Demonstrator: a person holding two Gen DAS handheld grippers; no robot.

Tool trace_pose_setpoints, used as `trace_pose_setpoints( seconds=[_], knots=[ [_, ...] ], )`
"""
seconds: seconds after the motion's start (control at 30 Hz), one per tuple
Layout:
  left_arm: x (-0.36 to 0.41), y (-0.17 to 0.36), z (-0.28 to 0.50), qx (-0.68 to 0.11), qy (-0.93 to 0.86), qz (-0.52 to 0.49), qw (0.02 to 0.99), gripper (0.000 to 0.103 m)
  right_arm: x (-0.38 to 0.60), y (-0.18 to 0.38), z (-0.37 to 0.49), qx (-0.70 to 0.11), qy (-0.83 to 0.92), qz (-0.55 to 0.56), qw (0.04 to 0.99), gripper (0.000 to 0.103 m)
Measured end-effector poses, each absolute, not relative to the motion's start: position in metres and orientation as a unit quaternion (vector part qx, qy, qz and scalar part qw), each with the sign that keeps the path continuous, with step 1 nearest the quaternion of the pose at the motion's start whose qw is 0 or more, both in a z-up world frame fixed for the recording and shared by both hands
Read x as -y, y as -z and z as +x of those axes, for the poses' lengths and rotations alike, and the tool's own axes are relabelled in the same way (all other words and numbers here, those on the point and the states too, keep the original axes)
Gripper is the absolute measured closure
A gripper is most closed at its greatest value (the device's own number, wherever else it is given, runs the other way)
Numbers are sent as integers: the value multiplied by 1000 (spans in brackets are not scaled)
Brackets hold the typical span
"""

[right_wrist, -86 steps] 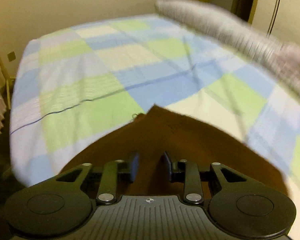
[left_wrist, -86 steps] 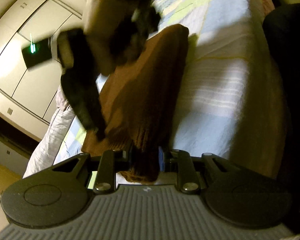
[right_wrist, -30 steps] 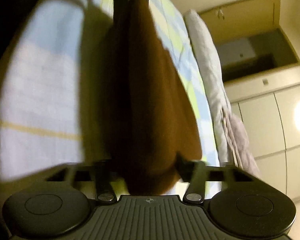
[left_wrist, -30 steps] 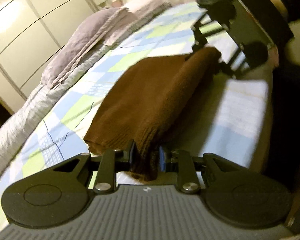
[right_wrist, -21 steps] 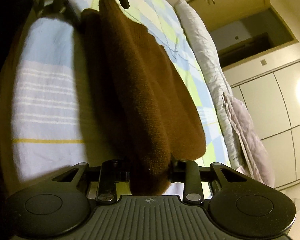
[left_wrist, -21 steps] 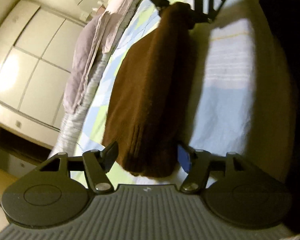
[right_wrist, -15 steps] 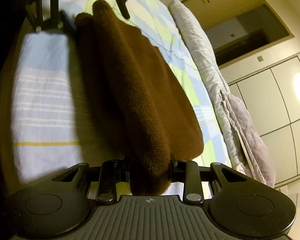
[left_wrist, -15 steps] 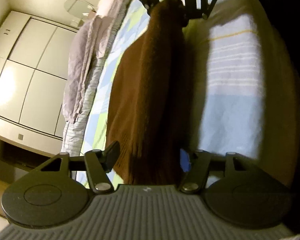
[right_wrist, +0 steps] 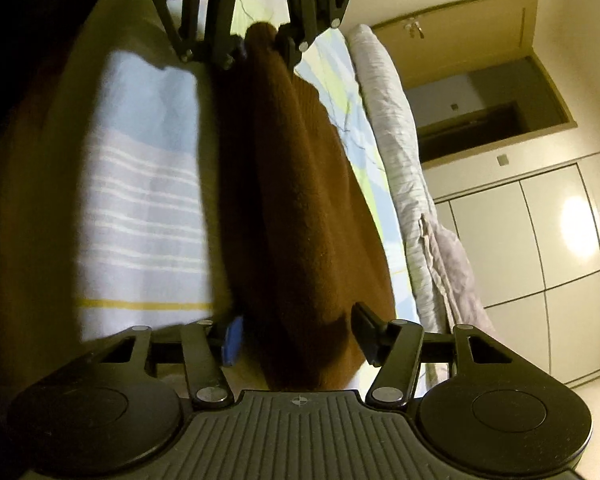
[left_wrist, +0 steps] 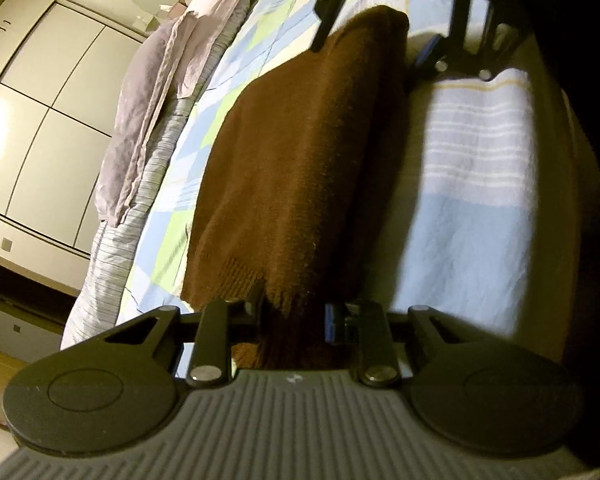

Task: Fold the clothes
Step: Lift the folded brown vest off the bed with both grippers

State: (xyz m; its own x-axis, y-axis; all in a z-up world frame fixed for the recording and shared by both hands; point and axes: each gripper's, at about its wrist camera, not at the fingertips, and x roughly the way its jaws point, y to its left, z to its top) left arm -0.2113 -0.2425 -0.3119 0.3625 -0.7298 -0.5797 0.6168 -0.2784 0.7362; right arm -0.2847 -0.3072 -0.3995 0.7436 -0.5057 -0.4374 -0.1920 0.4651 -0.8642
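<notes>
Left gripper (left_wrist: 294,314) fingers pinch the fuzzy brown sweater (left_wrist: 300,152) — right gripper (right_wrist: 296,334) fingers spread wide around its rounded fold.

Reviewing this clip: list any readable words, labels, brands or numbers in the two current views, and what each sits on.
None can be read.
Left claw body: a small pale mark, too small to read.
Right claw body: a small crosshair symbol, no letters.
Brown sweater, checked bedsheet, wardrobe doors: no text visible.
</notes>
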Motion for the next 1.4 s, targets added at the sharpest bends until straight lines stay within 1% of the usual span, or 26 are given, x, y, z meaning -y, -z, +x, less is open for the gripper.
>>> trace_pose_setpoints(
  seconds=[0.13,0.17,0.2,0.23,0.27,0.33,0.4,0.53,0.63,0.77,0.83,0.97,1.07,1.4],
  knots=[
    [247,309,-206,31,570,562,598,80,325,397,-281,-328,94,-498,797,46],
    [249,309,-205,27,572,565,594,80,329,396,-281,-321,91,-491,805,47],
    [250,308,-204,26,574,568,589,80,334,394,-282,-314,90,-478,815,65],
    [252,306,-204,24,576,571,585,81,341,392,-281,-307,91,-464,826,69],
    [254,304,-204,21,578,573,581,81,347,391,-281,-304,91,-448,836,70],
    [258,296,-201,7,583,578,571,82,353,383,-280,-303,78,-415,854,75],
    [263,285,-197,-11,588,582,562,83,357,370,-282,-309,61,-391,865,76],
    [275,245,-197,-54,593,590,545,84,366,327,-278,-347,25,-361,865,78],
    [285,195,-198,-80,597,591,537,85,364,273,-281,-381,8,-341,859,78],
    [301,120,-203,-112,607,582,529,85,377,187,-277,-439,-26,-305,845,78],
    [308,86,-210,-125,614,576,524,85,377,151,-291,-459,-36,-294,837,78],
    [322,39,-228,-120,635,570,508,85,381,89,-316,-486,-38,-281,827,78],
    [334,15,-235,-101,655,558,499,85,386,55,-333,-495,-14,-275,824,78],
    [388,-30,-247,13,718,537,442,85,397,-6,-367,-512,137,-259,807,78]
  ],
)
